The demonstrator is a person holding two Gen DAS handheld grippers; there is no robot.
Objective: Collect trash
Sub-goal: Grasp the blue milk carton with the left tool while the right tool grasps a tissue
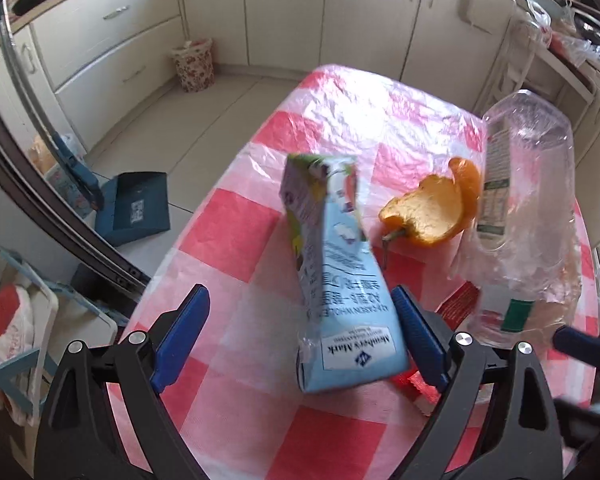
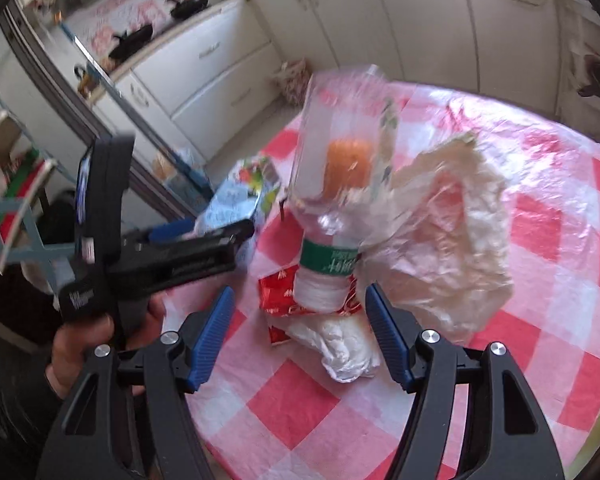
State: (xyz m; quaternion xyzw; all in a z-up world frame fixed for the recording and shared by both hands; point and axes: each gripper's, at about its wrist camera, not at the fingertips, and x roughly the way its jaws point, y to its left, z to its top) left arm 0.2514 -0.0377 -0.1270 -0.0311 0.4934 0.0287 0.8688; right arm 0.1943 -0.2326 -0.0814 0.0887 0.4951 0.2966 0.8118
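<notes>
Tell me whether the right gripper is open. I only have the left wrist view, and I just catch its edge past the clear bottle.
Observer: It is open. The right gripper has the white cap end of the bottle between its fingers.
Operator: Is anything lying under that cap end?
Observer: Yes, a crumpled white wad, either tissue or plastic, sits just in front of the cap, nearer the gripper.
Operator: What's on the far side of the bottle?
Observer: A crumpled translucent plastic bag lies against the bottle's right side.
</notes>
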